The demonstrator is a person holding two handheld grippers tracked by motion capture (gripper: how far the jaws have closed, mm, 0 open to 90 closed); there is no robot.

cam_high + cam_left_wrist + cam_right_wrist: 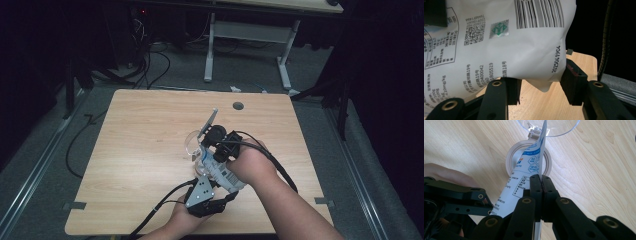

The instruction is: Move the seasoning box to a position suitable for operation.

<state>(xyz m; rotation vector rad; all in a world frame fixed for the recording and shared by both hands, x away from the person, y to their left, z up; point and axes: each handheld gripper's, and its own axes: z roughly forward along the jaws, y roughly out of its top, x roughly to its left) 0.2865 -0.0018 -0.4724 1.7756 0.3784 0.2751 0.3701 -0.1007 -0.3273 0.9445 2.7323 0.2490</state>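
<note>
A white printed bag (223, 173) with a barcode hangs above the wooden table (150, 130), held between both grippers. My left gripper (223, 192) is at the bag's lower end; in the left gripper view the bag (511, 50) bulges between the jaws of my left gripper (540, 82) and touches both pads. My right gripper (540, 178) is shut flat on the bag's thin upper edge (524, 177), and in the high view it (207, 155) sits above the bag. Under the bag's tip lie a clear round container (549, 127) and a white ring lid (510, 162).
The clear container (192, 142) sits near the table's middle. A round cable hole (238, 106) is at the far edge. Cables trail from both grippers toward the near edge. A second desk's legs (209, 50) and floor cables stand beyond the table.
</note>
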